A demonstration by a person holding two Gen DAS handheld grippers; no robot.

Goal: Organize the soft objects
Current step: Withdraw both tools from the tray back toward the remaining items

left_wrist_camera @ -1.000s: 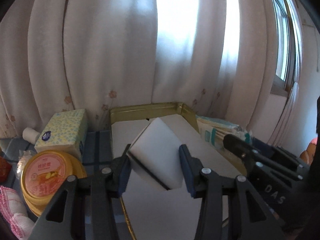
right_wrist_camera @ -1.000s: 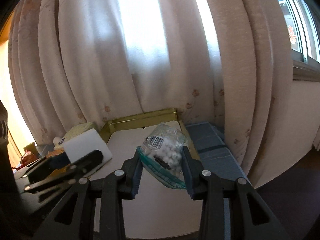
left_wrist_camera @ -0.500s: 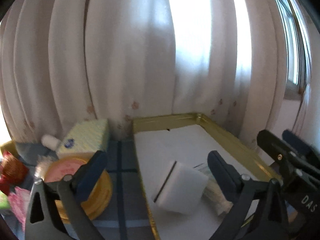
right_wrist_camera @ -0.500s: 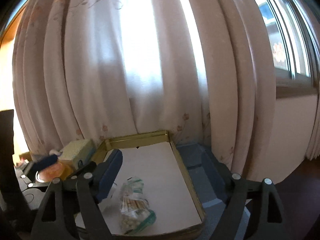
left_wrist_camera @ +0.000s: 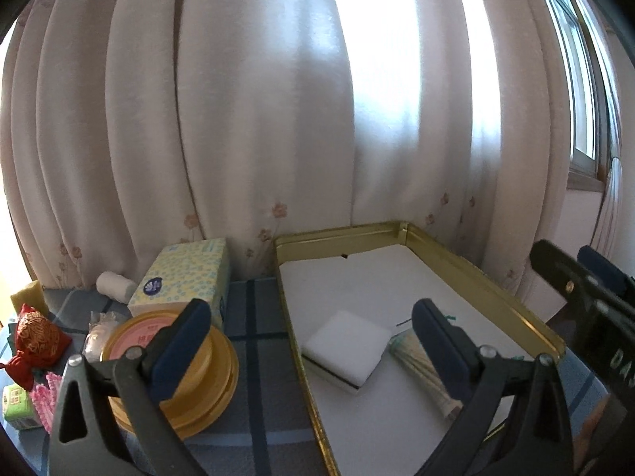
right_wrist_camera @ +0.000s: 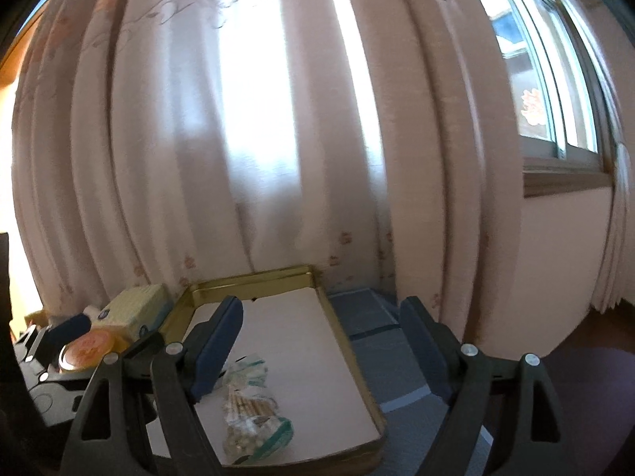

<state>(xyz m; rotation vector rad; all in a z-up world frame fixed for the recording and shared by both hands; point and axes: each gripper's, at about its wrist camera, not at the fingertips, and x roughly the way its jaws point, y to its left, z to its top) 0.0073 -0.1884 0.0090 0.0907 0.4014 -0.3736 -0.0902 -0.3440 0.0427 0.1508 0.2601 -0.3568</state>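
A white sponge (left_wrist_camera: 346,344) with a dark underside lies flat in the gold-rimmed tray (left_wrist_camera: 490,282), near its left wall. A clear bag of cotton swabs (left_wrist_camera: 420,361) lies just right of it; it also shows in the right wrist view (right_wrist_camera: 250,412) in the tray (right_wrist_camera: 359,380). My left gripper (left_wrist_camera: 311,347) is open and empty above the tray's near left part. My right gripper (right_wrist_camera: 321,347) is open and empty above the tray's near end. Its body shows at the right of the left wrist view (left_wrist_camera: 587,301).
Left of the tray on the blue checked cloth (left_wrist_camera: 258,341) stand a yellow round tin (left_wrist_camera: 186,380), a tissue box (left_wrist_camera: 182,277), a white roll (left_wrist_camera: 115,286), a red pouch (left_wrist_camera: 37,337) and pink items (left_wrist_camera: 43,400). Curtains (left_wrist_camera: 278,99) hang close behind.
Both grippers opened and let go. The sponge and the swab bag dropped into the tray. Both grippers have pulled back and up from the tray.
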